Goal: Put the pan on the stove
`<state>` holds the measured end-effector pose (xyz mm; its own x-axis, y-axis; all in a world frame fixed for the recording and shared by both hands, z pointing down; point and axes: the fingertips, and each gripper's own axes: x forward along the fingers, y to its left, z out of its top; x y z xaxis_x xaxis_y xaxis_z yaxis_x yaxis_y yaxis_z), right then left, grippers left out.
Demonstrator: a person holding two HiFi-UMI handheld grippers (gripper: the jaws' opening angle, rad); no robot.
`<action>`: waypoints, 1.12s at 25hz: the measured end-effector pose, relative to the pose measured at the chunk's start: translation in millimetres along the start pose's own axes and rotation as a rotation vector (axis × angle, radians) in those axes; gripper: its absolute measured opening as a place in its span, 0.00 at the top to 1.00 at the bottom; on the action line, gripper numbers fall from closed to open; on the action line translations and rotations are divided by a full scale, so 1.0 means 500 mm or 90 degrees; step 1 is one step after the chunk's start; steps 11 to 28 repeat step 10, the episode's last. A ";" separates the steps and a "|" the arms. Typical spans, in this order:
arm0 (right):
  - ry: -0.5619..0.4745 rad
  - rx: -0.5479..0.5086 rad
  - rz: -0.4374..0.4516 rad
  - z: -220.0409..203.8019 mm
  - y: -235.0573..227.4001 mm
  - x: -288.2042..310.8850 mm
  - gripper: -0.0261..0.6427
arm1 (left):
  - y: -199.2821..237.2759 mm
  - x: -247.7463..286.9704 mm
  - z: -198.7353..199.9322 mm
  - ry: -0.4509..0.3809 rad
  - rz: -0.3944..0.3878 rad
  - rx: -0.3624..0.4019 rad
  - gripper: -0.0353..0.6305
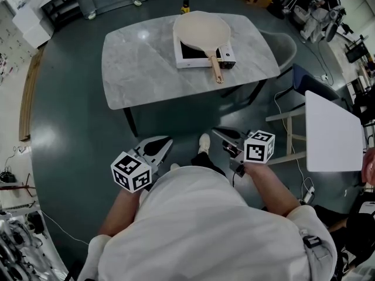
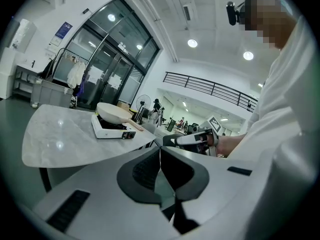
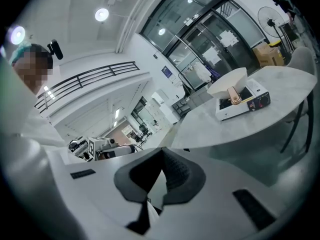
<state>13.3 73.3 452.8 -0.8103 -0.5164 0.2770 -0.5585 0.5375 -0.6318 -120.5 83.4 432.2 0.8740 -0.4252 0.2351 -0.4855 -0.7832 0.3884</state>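
A cream pan (image 1: 202,28) with a wooden handle (image 1: 215,68) rests on a white single-burner stove (image 1: 187,60) on the far side of the marble table (image 1: 140,69). Both grippers hang close to the person's body, well short of the table. My left gripper (image 1: 167,140) is shut with nothing between its jaws, and so is my right gripper (image 1: 215,132). The left gripper view shows the pan (image 2: 114,113) on the stove (image 2: 107,130) beyond my shut jaws (image 2: 160,150). The right gripper view shows the pan (image 3: 227,82) and stove (image 3: 240,106) far off to the right.
A grey chair (image 1: 287,45) stands at the table's right end. A white board (image 1: 331,133) and a wooden frame (image 1: 288,139) are at the right. The person's shoe (image 1: 204,142) shows between the grippers. Cables and shelving line the room's edges.
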 end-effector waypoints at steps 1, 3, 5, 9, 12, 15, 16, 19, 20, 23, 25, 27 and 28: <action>0.002 0.001 0.002 -0.003 0.001 0.003 0.95 | 0.003 -0.004 -0.003 0.000 0.003 -0.002 0.92; 0.006 0.003 0.006 -0.009 0.000 0.009 0.95 | 0.009 -0.010 -0.007 -0.002 0.010 -0.006 0.92; 0.010 0.002 0.007 -0.009 0.000 0.015 0.95 | 0.013 -0.017 -0.007 -0.006 0.016 -0.008 0.92; 0.013 -0.005 0.011 0.000 0.011 0.023 0.95 | 0.014 -0.032 -0.006 -0.008 0.022 -0.009 0.92; 0.013 -0.006 0.013 0.002 0.015 0.025 0.95 | 0.014 -0.036 -0.006 -0.007 0.023 -0.009 0.92; 0.013 -0.006 0.013 0.002 0.015 0.025 0.95 | 0.014 -0.036 -0.006 -0.007 0.023 -0.009 0.92; 0.013 -0.006 0.013 0.002 0.015 0.025 0.95 | 0.014 -0.036 -0.006 -0.007 0.023 -0.009 0.92; 0.013 -0.006 0.013 0.002 0.015 0.025 0.95 | 0.014 -0.036 -0.006 -0.007 0.023 -0.009 0.92; 0.013 -0.006 0.013 0.002 0.015 0.025 0.95 | 0.014 -0.036 -0.006 -0.007 0.023 -0.009 0.92; 0.013 -0.006 0.013 0.002 0.015 0.025 0.95 | 0.014 -0.036 -0.006 -0.007 0.023 -0.009 0.92; 0.013 -0.006 0.013 0.002 0.015 0.025 0.95 | 0.014 -0.036 -0.006 -0.007 0.023 -0.009 0.92; 0.013 -0.006 0.013 0.002 0.015 0.025 0.95 | 0.014 -0.036 -0.006 -0.007 0.023 -0.009 0.92; 0.013 -0.006 0.013 0.002 0.015 0.025 0.95 | 0.014 -0.036 -0.006 -0.007 0.023 -0.009 0.92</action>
